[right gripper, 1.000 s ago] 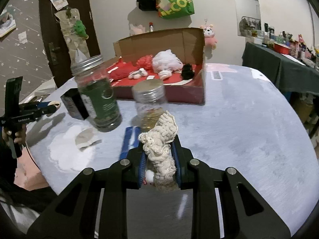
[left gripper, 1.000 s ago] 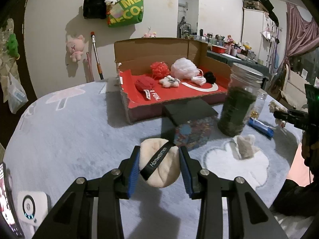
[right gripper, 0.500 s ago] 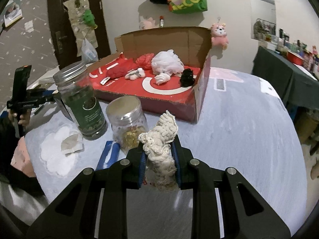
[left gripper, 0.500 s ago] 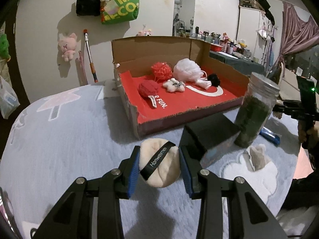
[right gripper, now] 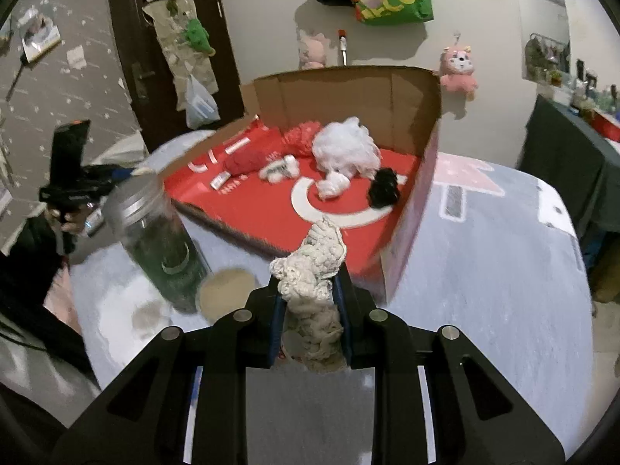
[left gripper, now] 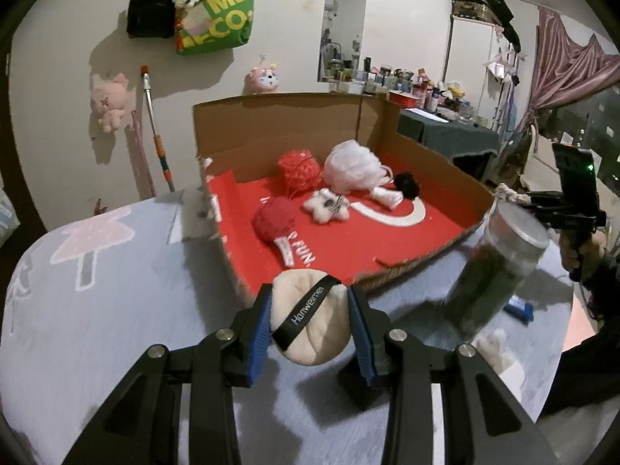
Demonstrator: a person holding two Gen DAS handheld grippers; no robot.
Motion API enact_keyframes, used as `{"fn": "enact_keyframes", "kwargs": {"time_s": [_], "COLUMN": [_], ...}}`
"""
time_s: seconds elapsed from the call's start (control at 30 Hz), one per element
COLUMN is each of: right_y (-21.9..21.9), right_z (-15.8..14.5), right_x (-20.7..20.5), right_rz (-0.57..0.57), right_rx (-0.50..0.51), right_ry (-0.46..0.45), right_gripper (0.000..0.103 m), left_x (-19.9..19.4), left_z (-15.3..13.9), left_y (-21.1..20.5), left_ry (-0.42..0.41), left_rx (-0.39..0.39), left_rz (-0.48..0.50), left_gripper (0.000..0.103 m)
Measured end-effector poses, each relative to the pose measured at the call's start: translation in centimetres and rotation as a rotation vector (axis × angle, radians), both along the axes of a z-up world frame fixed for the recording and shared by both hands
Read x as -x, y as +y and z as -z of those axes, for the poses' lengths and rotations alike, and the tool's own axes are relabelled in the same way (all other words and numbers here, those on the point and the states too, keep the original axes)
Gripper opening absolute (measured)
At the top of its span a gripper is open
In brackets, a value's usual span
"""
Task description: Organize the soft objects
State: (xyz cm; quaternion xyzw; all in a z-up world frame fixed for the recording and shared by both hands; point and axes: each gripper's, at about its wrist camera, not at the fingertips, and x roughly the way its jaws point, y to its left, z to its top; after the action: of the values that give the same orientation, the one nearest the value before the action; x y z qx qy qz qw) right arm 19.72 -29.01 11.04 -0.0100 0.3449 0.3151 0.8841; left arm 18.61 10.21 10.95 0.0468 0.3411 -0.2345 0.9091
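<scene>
Both grippers have carried their loads closer to the red-lined cardboard box since a second ago. On the left, the left gripper clamps one round cream powder puff with a black ribbon by its sides, just before the box's near edge; it looks light and squashy. Six soft items lie inside. On the right, the right gripper pinches one cream crocheted piece, probably limp, at mid-length.
</scene>
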Motion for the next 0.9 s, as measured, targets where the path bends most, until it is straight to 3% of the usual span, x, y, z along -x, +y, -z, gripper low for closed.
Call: {"fn": "enact_keyframes", "kwargs": {"time_s": [0.27, 0.53, 0.9], "right_y": [3.2, 6.6, 9.3], "right_z": [-1.2, 0.2, 2.4], "right_x": [-3.8, -8.3, -11.1], "right_rz": [-0.031, 0.057, 0.097], "right_rx": [0.0, 0.142, 0.327], "right_ry": [0.035, 0.118, 0.19], "right_gripper": [0.022, 0.022, 0.022], "left_x": [-3.9, -7.8, -11.0], "left_z": [-0.7, 1.1, 3.2], "left_y": [-3.5, -6.6, -7.8], "left_ry": [0.06, 0.163, 0.277], "left_rx": [0.004, -0.067, -0.146], "left_rz": [0.035, 0.011, -0.022], "left_gripper": [0.04, 0.04, 0.04]}}
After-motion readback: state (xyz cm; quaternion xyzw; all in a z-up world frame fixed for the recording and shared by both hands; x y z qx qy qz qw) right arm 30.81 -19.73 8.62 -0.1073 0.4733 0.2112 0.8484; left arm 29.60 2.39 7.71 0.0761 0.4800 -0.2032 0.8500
